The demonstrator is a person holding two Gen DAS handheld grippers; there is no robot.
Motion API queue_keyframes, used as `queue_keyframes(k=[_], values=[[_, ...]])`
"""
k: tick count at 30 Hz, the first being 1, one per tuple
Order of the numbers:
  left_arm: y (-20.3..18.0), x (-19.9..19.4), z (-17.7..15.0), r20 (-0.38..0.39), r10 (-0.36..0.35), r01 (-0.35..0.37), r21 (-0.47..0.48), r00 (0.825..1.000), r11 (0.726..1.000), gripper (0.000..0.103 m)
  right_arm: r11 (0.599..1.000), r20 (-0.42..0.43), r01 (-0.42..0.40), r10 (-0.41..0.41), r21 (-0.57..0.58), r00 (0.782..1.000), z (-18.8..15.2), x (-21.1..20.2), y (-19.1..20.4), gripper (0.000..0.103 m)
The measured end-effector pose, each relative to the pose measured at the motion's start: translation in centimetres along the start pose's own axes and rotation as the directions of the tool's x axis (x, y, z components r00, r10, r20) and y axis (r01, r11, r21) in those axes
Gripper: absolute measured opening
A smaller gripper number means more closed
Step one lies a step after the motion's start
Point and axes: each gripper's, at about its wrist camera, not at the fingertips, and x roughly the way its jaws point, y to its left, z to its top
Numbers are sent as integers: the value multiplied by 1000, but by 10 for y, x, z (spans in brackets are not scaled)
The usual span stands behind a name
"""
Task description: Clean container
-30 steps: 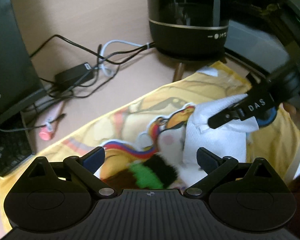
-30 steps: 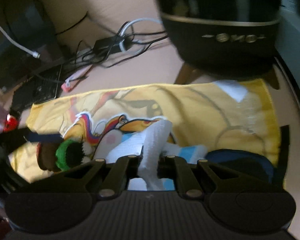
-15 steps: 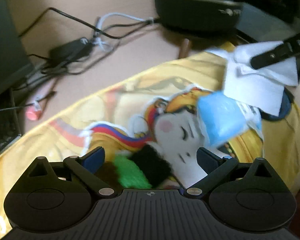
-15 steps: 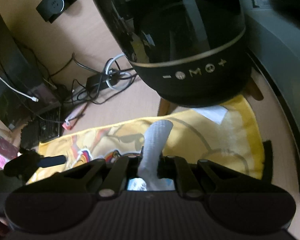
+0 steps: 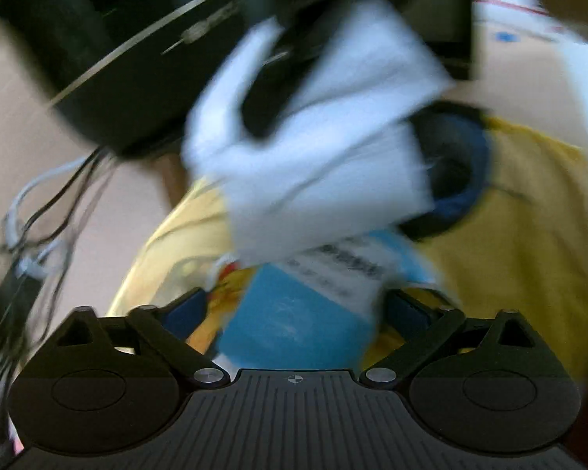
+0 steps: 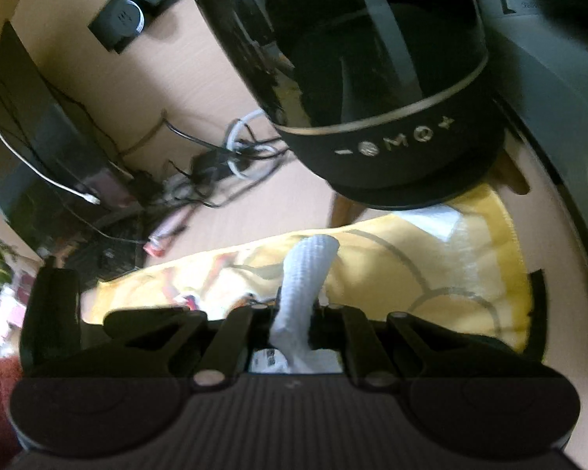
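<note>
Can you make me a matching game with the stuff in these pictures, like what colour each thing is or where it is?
Things:
1. paper towel
2. blue container
3. yellow cloth
4. black speaker

Descriptions:
A. spread flat on the desk
B. pinched in the shut right tool
C. standing behind the cloth, on wooden legs
D. between the open fingers of the left tool

Pairs: 1-B, 2-D, 3-A, 4-C

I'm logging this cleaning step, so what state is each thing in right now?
Left tongs: open, fingers either side of the blue container, not visibly clamped.
Blue container: lying on the yellow cloth, label visible.
Right tongs: shut on the white tissue.
White tissue: pinched, lifted, hanging over the container.
Yellow cloth: spread flat on the desk.
Black speaker: standing upright behind the cloth.
</note>
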Motion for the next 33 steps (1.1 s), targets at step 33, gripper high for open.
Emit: queue_keyframes(k=[33], values=[[79,-45,-50,-32,-155,107,-590,987,800,95,992,-188,97,-110,-75,976,-30,69,6,8]])
